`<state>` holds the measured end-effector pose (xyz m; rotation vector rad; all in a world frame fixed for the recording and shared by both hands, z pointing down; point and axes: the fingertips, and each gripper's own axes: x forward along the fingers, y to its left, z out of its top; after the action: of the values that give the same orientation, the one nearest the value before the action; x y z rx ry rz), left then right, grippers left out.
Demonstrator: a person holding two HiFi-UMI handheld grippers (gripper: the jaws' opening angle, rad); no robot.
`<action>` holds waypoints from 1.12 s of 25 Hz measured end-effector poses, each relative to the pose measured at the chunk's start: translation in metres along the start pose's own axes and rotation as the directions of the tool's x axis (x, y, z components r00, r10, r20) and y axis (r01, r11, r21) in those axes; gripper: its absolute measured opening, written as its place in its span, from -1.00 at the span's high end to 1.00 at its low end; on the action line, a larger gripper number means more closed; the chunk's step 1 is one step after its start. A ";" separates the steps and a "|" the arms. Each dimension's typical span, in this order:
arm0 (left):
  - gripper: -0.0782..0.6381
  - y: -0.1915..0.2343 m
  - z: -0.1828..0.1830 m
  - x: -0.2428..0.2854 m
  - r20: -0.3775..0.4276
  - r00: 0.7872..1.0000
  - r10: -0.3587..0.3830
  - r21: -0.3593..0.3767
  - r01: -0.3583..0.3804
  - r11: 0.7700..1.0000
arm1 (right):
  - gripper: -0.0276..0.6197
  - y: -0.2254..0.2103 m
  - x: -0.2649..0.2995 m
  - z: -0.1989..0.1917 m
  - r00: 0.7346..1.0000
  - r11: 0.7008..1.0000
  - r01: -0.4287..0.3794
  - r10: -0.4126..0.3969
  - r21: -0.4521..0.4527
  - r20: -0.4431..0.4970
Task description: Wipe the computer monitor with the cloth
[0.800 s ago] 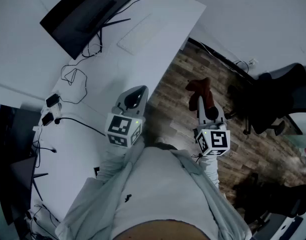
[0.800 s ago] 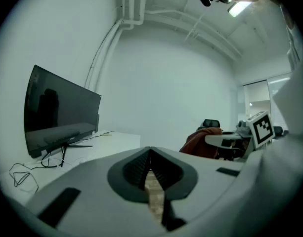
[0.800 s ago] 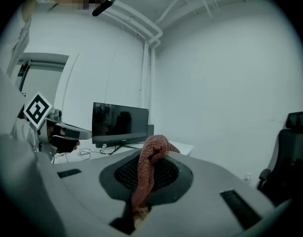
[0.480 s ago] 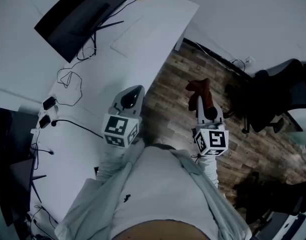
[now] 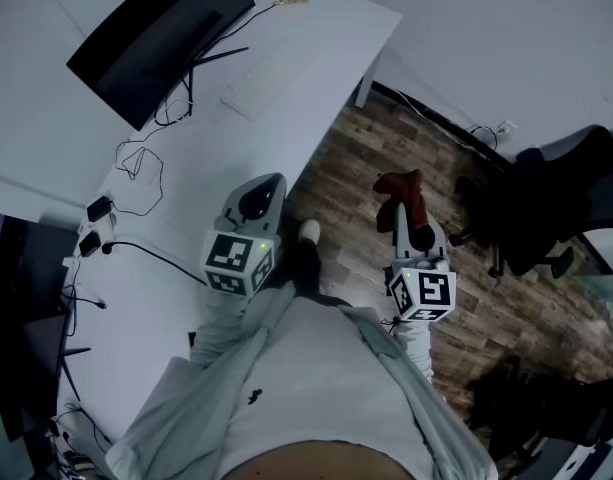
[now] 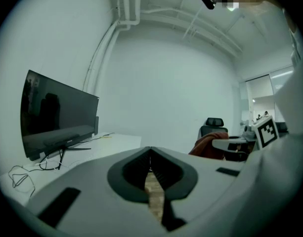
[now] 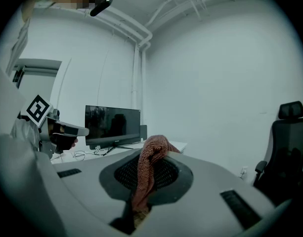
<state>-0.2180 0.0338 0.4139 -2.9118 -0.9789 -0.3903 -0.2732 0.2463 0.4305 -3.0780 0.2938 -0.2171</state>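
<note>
Right gripper [image 5: 403, 211] clamps rust-red knitted cloth [image 7: 149, 168]; left gripper [image 5: 262, 196] closed, empty. Both well apart from flat black computer monitor [image 5: 154, 30]. Approach it square, cloth leading, light pressure.

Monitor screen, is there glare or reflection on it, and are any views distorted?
Right gripper view: the dark monitor shows faint reflections, no hard glare; fisheye bends straight lines, corners vignetted black. Left gripper view: same fisheye, dim reflections on the screen. Head view: dim, even light, fairly sharp.
</note>
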 end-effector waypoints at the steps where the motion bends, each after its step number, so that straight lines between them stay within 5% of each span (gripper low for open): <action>1: 0.72 0.003 0.000 0.006 0.000 1.000 0.003 0.000 -0.003 1.000 | 0.80 -0.004 0.005 -0.002 1.000 1.000 0.001 -0.001 0.008 -0.002; 7: 0.73 0.029 0.002 0.055 -0.004 1.000 0.012 -0.012 -0.012 1.000 | 0.80 -0.030 0.055 -0.013 1.000 0.998 0.011 -0.010 0.055 -0.027; 20: 0.73 0.128 0.036 0.198 0.004 0.997 0.074 -0.107 -0.073 0.992 | 0.80 -0.079 0.244 0.013 0.993 0.999 -0.054 0.054 0.010 -0.102; 28: 0.73 0.177 0.023 0.219 -0.037 0.987 0.159 -0.175 -0.163 0.971 | 0.80 -0.067 0.325 0.019 0.977 0.987 -0.157 0.154 -0.009 -0.146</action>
<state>0.0616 0.0241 0.4534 -3.1088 -0.7326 -0.5249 0.0581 0.2509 0.4593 -3.0445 0.5444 -0.4348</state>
